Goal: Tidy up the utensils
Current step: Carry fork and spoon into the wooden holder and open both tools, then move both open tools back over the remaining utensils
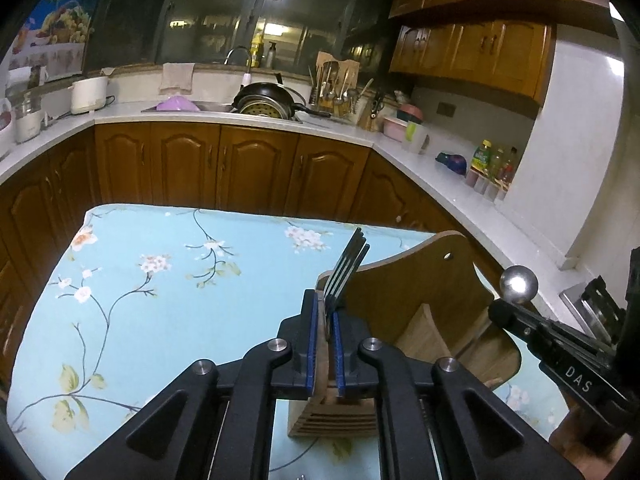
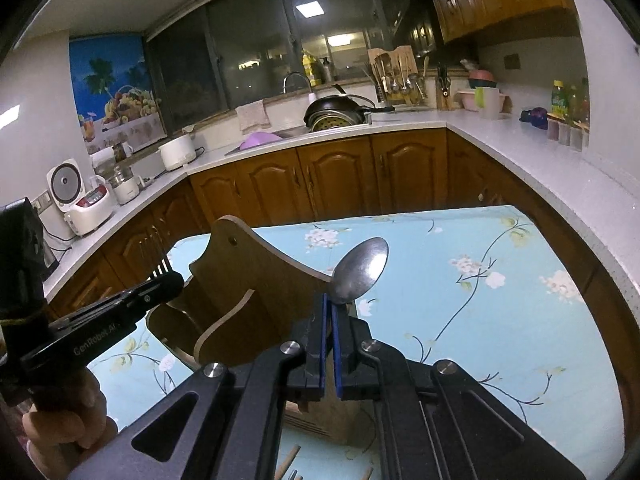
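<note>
Left tongs (image 1: pixel 327 322) clamp a fork (image 1: pixel 347 268), tines up and tilted away; right tongs (image 2: pixel 330 312) clamp a spoon (image 2: pixel 362 270), bowl up. The wooden utensil holder (image 1: pixel 420 304) sits directly below and ahead of both, between them. We judge each long axis must tip handle-down into a slot. Holder stands on the floral-cloth counter (image 1: pixel 160 272); kitchen cabinets (image 1: pixel 256 168) lie beyond.
</note>
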Tool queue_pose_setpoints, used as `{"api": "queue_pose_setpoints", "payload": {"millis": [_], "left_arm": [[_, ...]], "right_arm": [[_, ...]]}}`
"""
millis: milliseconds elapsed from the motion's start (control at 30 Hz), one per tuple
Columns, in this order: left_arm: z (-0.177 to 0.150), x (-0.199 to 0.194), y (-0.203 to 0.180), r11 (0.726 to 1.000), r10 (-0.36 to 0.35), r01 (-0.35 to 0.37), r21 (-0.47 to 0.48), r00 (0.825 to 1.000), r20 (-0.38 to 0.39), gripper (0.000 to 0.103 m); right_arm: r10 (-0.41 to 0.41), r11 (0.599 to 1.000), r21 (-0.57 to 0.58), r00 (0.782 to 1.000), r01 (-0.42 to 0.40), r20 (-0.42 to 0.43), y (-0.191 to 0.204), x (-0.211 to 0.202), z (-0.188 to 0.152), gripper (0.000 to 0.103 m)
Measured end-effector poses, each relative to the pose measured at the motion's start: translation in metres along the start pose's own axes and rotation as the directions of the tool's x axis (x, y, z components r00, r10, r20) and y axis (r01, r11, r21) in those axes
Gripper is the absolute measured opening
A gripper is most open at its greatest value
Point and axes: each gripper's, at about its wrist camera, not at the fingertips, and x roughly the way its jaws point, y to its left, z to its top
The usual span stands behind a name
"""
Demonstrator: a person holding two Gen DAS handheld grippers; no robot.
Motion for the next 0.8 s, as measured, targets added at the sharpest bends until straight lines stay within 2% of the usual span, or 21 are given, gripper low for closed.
{"api": "queue_pose_setpoints", "payload": {"millis": [133,200,267,400,433,500,600,667,800], "left_arm": [[-0.006,-0.008,0.0,1.0,0.0,-0.001,-0.006,1.0,-0.012,0.009],[-0.005,-0.011,0.001,1.0,0.007,-0.007,-0.01,1.0,-0.01,0.023],[-0.006,-0.016,0.002,1.0,0.016,-0.016,-0.01,1.0,0.001,0.034],[-0.016,-0.031,0.004,1.0,0.014,-0.014,-0.015,1.0,0.008,0.043],[-0.019,-0.036,0.005,1.0,0.016,-0.015,-0.015,1.0,0.011,0.045],[-0.025,-0.052,0.009,0.999,0.031,-0.031,-0.022,0.999,0.025,0.059],[-0.041,-0.077,0.014,0.999,0.038,-0.037,-0.038,0.999,0.037,0.068],[-0.053,-0.091,0.017,0.998,0.054,-0.053,-0.043,0.998,0.035,0.074],[-0.081,-0.124,0.024,0.995,0.074,-0.073,-0.06,0.997,0.016,0.077]], "right_arm": [[0.011,1.0,0.014,1.0,-0.011,-0.004,-0.001,0.001,0.002,0.009],[0.01,1.0,0.024,1.0,-0.01,-0.007,-0.004,0.0,0.002,0.016],[0.018,0.999,0.036,1.0,-0.018,-0.005,-0.006,-0.003,0.0,0.038],[0.029,0.997,0.074,1.0,-0.03,0.011,-0.012,-0.017,-0.001,0.044],[0.031,0.996,0.082,0.999,-0.032,0.015,-0.014,-0.021,-0.002,0.048],[0.027,0.995,0.1,0.999,-0.03,0.027,-0.018,-0.031,-0.006,0.052],[0.034,0.989,0.144,0.999,-0.039,0.041,-0.025,-0.049,-0.018,0.064],[0.043,0.986,0.162,0.998,-0.05,0.052,-0.026,-0.06,-0.028,0.074],[0.05,0.984,0.168,0.997,-0.059,0.057,-0.025,-0.081,-0.049,0.082]]}}
